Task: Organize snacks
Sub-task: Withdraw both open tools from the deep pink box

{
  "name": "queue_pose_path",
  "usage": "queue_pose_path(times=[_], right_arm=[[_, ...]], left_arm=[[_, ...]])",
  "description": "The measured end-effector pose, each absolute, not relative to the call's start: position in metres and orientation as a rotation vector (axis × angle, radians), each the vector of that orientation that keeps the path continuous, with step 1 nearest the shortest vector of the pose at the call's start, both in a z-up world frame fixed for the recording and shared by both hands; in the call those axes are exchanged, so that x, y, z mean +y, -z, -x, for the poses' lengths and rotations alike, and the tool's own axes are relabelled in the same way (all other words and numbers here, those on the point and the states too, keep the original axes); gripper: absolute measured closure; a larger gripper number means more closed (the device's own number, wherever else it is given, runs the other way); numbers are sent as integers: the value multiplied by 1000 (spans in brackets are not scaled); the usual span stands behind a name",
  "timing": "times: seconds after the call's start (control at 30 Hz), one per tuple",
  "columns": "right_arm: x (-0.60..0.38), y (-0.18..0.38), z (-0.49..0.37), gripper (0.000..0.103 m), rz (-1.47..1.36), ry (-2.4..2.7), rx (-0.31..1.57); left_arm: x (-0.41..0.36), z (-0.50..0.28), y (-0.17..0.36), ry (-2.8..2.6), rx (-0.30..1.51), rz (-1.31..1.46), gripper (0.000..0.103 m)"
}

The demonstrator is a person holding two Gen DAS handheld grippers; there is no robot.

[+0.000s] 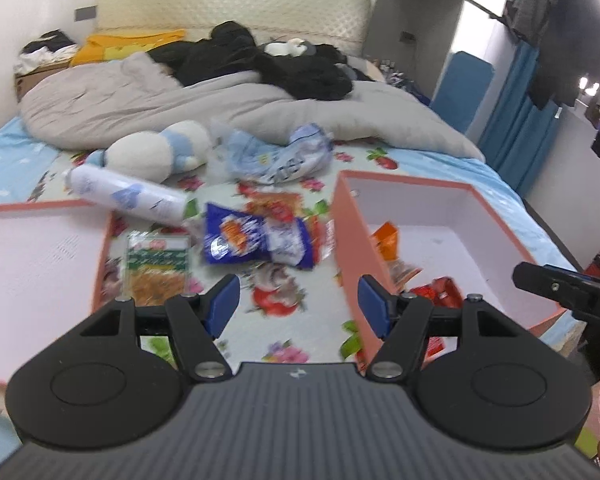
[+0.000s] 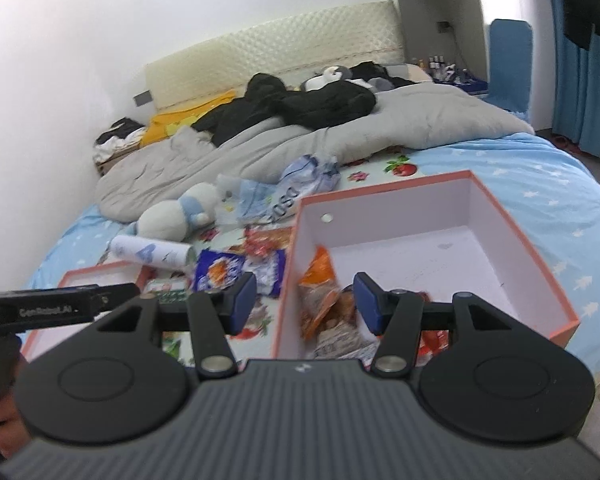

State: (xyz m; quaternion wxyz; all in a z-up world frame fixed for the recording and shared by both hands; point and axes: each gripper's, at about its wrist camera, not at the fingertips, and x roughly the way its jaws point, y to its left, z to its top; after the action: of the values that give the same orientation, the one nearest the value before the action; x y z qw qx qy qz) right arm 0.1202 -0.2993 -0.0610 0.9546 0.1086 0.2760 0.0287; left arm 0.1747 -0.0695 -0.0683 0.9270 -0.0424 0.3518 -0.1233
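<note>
A pink box (image 1: 350, 236) with a white inside stands on the bed at the right; it also shows in the right wrist view (image 2: 500, 208). An orange packet (image 2: 320, 276) and a red packet (image 1: 440, 290) lie in it. A blue snack bag (image 1: 244, 236), a green and orange packet (image 1: 158, 264) and a white tube (image 1: 128, 196) lie on the flowered sheet to its left. My left gripper (image 1: 298, 304) is open and empty above the sheet, by the box's left wall. My right gripper (image 2: 304, 300) is open and empty over the box's near left corner.
The pink box lid (image 1: 40, 256) lies at the left. A white plush toy (image 1: 160, 152), crumpled blue-white bags (image 1: 276, 156), a grey duvet (image 1: 228, 108) and dark clothes (image 1: 260, 60) lie further back. The bed edge and blue curtains (image 2: 580, 80) are at the right.
</note>
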Motion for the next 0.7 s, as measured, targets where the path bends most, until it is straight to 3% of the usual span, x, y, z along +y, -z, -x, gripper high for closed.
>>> queue_pose_path(times=[0.37, 0.7], right_arm=[[-257, 73, -109, 47, -182, -143, 594], [-247, 76, -144, 47, -136, -158, 632]], left_arm=[[-29, -132, 46, 163, 672, 79, 28], [-64, -124, -23, 310, 742, 11, 19]])
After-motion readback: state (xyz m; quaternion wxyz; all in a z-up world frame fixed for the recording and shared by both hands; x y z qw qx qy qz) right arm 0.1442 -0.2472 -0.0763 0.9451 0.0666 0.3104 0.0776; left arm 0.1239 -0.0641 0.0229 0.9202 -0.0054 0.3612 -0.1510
